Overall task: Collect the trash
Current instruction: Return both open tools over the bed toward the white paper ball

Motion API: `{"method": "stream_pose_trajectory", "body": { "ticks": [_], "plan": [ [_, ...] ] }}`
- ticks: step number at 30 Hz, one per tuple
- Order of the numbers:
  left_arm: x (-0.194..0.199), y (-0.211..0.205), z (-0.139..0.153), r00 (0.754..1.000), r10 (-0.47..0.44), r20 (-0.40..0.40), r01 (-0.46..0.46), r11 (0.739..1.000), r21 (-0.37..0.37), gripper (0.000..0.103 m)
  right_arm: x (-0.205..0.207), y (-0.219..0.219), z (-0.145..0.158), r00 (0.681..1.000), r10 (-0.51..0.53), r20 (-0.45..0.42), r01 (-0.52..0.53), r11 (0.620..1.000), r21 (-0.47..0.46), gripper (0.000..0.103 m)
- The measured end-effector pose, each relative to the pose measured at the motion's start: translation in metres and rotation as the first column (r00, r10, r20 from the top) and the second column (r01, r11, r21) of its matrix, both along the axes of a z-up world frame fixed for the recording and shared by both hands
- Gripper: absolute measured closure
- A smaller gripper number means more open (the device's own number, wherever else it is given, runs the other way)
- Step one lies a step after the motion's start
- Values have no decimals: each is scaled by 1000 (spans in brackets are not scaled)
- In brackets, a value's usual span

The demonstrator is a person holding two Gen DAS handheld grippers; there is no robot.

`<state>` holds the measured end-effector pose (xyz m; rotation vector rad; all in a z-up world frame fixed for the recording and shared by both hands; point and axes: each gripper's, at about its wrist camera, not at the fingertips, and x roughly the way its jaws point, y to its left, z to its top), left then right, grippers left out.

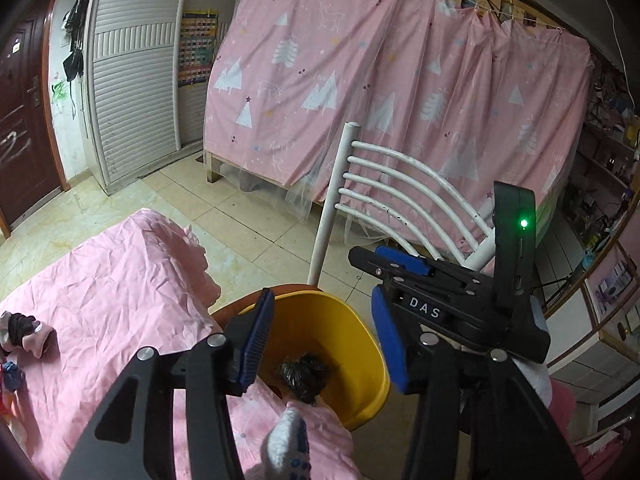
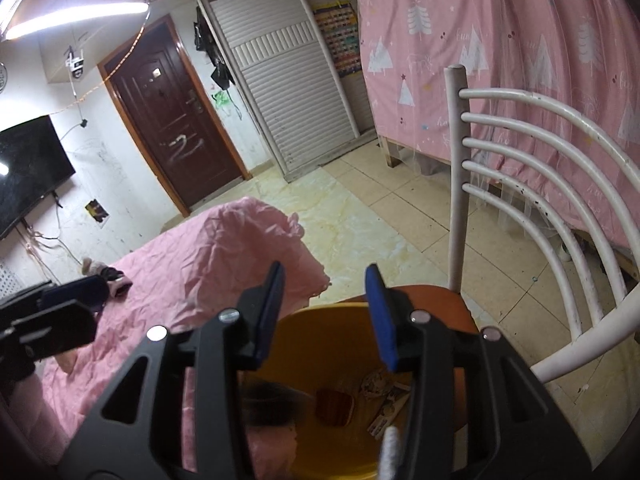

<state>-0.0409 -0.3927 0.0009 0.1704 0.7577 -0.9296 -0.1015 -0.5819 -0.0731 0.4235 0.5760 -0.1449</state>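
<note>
A yellow bin (image 1: 362, 364) stands on a chair seat, right under both grippers. A crumpled black wad of trash (image 1: 305, 375) lies inside it. My left gripper (image 1: 322, 340) hangs open over the bin's rim with nothing between its blue pads. The right gripper (image 1: 400, 264) is close on its right. In the right wrist view my right gripper (image 2: 326, 314) is also open and empty above the bin (image 2: 320, 322). A blurred black wad (image 2: 272, 400), paper scraps (image 2: 386, 394) and a reddish-brown piece (image 2: 334, 406) show inside. The left gripper (image 2: 76, 294) sits at the left edge.
A table under a wrinkled pink cloth (image 1: 112, 300) is left of the bin, with a black-and-pink bundle (image 1: 20, 328) and a small blue-and-red thing (image 1: 12, 376) on it. The white chair back (image 1: 400, 200) rises behind the bin. Beyond are tiled floor and a pink curtain (image 1: 360, 80).
</note>
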Motion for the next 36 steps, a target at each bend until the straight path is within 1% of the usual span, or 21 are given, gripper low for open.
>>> {"method": "stream_pose_trajectory", "body": {
  "ticks": [5, 7, 9, 12, 15, 18, 24, 30, 33, 36],
  "plan": [
    [0, 10, 2, 1000, 14, -6, -14, 1000, -11, 61, 1, 5, 2, 1000, 16, -4, -16, 1000, -5, 61],
    [1, 16, 3, 1000, 24, -13, -24, 1000, -18, 61, 3, 10, 4, 1000, 27, -7, -27, 1000, -10, 57],
    [2, 23, 5, 999, 34, -14, -34, 999, -27, 61, 4, 17, 6, 999, 39, -7, -39, 999, -16, 56],
    [1, 37, 9, 999, 53, -9, -54, 998, -42, 61, 9, 27, 10, 998, 55, -9, -55, 998, -26, 56],
    [2, 51, 13, 997, 76, -4, -77, 996, -50, 61, 15, 40, 13, 997, 75, -13, -76, 997, -35, 56],
    [4, 69, 16, 994, 107, -6, -107, 992, -64, 59, 21, 53, 16, 995, 98, -15, -98, 994, -43, 56],
    [5, 104, 20, 987, 163, -3, -163, 984, -78, 56, 38, 90, 22, 986, 165, -20, -166, 984, -63, 55],
    [9, 141, 24, 973, 231, 16, -230, 970, -78, 54, 57, 129, 30, 971, 236, -29, -238, 967, -91, 55],
    [13, 165, 23, 960, 278, 20, -276, 958, -72, 54, 67, 146, 31, 963, 267, -38, -269, 958, -98, 49],
    [19, 183, 19, 949, 315, 12, -314, 947, -67, 53, 78, 164, 32, 953, 299, -48, -302, 947, -108, 49]
  ]
}}
